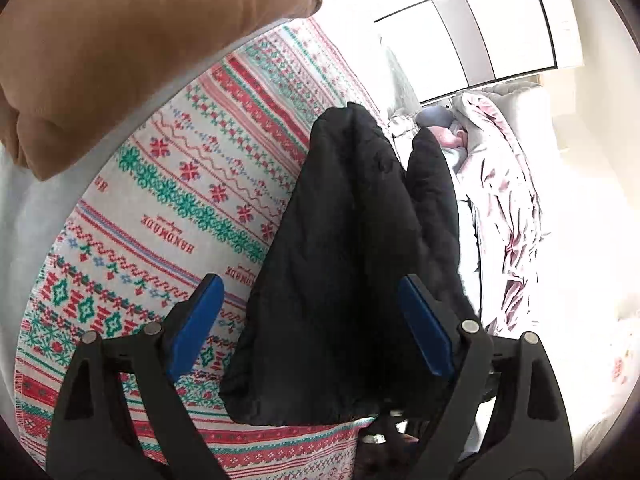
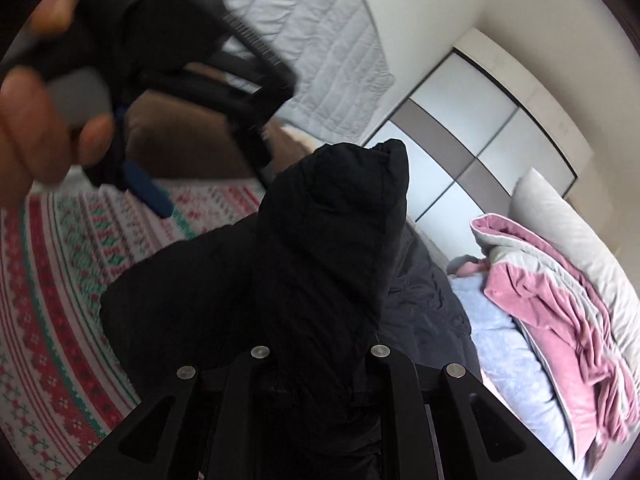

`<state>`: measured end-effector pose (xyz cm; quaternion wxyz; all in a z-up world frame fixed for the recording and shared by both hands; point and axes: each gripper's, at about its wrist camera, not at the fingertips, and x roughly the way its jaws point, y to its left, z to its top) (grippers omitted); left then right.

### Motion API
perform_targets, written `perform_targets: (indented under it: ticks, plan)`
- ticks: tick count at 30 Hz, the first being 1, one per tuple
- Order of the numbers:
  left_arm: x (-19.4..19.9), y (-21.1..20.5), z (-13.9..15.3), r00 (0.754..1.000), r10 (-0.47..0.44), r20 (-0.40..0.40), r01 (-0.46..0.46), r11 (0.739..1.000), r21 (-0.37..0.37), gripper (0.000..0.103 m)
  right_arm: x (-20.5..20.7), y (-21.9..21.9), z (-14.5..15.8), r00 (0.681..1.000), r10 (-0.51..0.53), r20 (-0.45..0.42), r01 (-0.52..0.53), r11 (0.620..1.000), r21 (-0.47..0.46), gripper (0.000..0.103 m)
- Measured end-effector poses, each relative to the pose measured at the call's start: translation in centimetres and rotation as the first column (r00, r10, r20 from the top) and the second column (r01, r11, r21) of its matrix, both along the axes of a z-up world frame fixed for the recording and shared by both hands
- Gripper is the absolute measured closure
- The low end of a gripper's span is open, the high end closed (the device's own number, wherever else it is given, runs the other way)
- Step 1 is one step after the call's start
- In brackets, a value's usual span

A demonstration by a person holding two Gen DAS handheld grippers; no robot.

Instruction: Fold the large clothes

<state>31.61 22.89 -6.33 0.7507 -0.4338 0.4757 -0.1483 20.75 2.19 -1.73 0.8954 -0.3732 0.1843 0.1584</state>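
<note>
A large black garment [image 1: 352, 264] hangs over a bed spread with a red, green and white patterned blanket [image 1: 168, 208]. My left gripper [image 1: 312, 320] is open, its blue pads [image 1: 198, 320] on either side of the garment without pinching it. In the right wrist view the black garment [image 2: 320, 264] bunches up between my right gripper's arms and covers its fingertips; the right gripper [image 2: 320, 364] is shut on the garment and lifts it. The left gripper [image 2: 160, 184], blurred and held by a hand, shows at upper left above the patterned blanket [image 2: 60, 280].
A brown cushion [image 1: 120, 48] lies at the upper left. A pink and grey duvet [image 2: 560, 312], a white pillow [image 2: 568, 224] and a light blue sheet [image 2: 508, 360] lie to the right. A white and grey wardrobe [image 2: 480, 132] stands beyond, with a grey quilted cover [image 2: 320, 40] behind.
</note>
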Motion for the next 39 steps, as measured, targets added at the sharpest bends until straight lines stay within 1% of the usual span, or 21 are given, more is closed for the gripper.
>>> perform_targets:
  ticks: [2,7,11,13,15,16,17,18,21,23,24,25,26,27,28,29,30,33,35,37,39]
  plan:
    - [0.2,-0.3,0.1,1.000,-0.007,-0.008,0.007,1.000,-0.007,0.015,0.1,0.1,-0.7,1.000,0.015,-0.018,-0.016,1.000,-0.012,0.081]
    - [0.8,-1.2,0.2,1.000,-0.010,0.014,0.011,0.999,-0.042,0.015,-0.3,-0.1,-2.0,0.993,0.076,-0.091,-0.077,0.997,-0.009,0.061]
    - [0.7,-0.8,0.2,1.000,0.001,0.031,0.000,1.000,-0.008,0.015,-0.4,-0.3,-1.9,0.983,0.104,-0.150,-0.104,0.995,0.008,0.054]
    - [0.7,-1.1,0.7,0.999,-0.007,0.051,0.006,1.000,0.013,0.015,-0.8,-1.3,-1.1,0.969,0.124,-0.215,-0.115,0.992,0.057,0.048]
    - [0.7,-1.5,1.3,0.997,-0.021,0.077,0.018,0.999,0.043,0.015,-1.1,-2.9,0.8,0.938,0.180,-0.295,-0.138,0.978,0.158,0.044]
    - [0.7,-1.7,1.6,0.995,-0.029,0.091,0.024,0.998,0.049,0.015,-1.3,-3.7,1.8,0.924,0.210,-0.319,-0.146,0.966,0.215,0.044]
    - [0.7,-1.8,1.8,0.994,-0.035,0.103,0.030,0.998,0.051,0.015,-1.5,-5.4,3.3,0.904,0.255,-0.343,-0.147,0.940,0.309,0.043]
    - [0.6,-1.8,2.0,0.993,-0.041,0.112,0.035,0.998,0.053,0.015,-1.5,-6.7,4.5,0.893,0.281,-0.351,-0.141,0.917,0.374,0.043]
    - [0.6,-2.4,2.6,0.988,-0.064,0.143,0.055,0.996,0.072,0.015,-0.9,-11.0,7.4,0.890,0.309,-0.334,-0.089,0.838,0.539,0.035]
    - [0.5,-2.9,3.0,0.984,-0.079,0.162,0.063,0.993,0.104,0.015,1.0,-14.4,8.5,0.899,0.278,-0.338,0.005,0.765,0.644,0.033]
    - [0.4,-3.2,3.2,0.981,-0.088,0.172,0.067,0.990,0.124,0.015,1.8,-15.4,8.4,0.901,0.248,-0.357,0.063,0.738,0.672,0.033]
    - [0.3,-3.6,3.4,0.980,-0.092,0.179,0.067,0.988,0.141,0.015,3.1,-16.7,7.9,0.896,0.194,-0.400,0.155,0.705,0.692,0.033]
    - [0.3,-3.9,3.6,0.978,-0.095,0.186,0.066,0.985,0.158,0.015,4.1,-17.3,7.3,0.886,0.159,-0.436,0.216,0.690,0.691,0.033]
    - [0.2,-4.1,3.7,0.976,-0.101,0.194,0.067,0.982,0.175,0.015,5.4,-17.9,6.2,0.864,0.123,-0.487,0.284,0.681,0.675,0.034]
    - [0.1,-4.6,4.0,0.971,-0.115,0.208,0.074,0.978,0.196,0.015,6.2,-18.2,5.4,0.850,0.110,-0.515,0.313,0.681,0.662,0.035]
    - [0.1,-4.9,4.2,0.968,-0.125,0.217,0.078,0.975,0.210,0.015,7.0,-17.9,4.1,0.823,0.104,-0.558,0.344,0.690,0.637,0.036]
    - [0.0,-5.4,4.5,0.964,-0.138,0.229,0.085,0.970,0.229,0.015,7.2,-17.2,3.4,0.810,0.100,-0.578,0.353,0.705,0.615,0.038]
    - [-0.1,-6.6,5.2,0.954,-0.164,0.251,0.091,0.956,0.280,0.015,6.9,-14.8,2.4,0.812,0.078,-0.578,0.317,0.773,0.550,0.038]
    - [-0.2,-7.4,5.9,0.946,-0.173,0.274,0.083,0.946,0.313,0.015,6.6,-13.7,1.8,0.803,0.079,-0.590,0.300,0.803,0.515,0.038]
    - [-0.4,-8.2,6.9,0.925,-0.198,0.325,0.083,0.938,0.336,0.015,6.0,-12.2,0.7,0.795,0.053,-0.604,0.283,0.849,0.446,0.038]
    - [-0.5,-9.2,7.7,0.905,-0.232,0.357,0.092,0.926,0.367,0.014,5.6,-10.9,-0.5,0.798,0.034,-0.601,0.259,0.882,0.394,0.038]
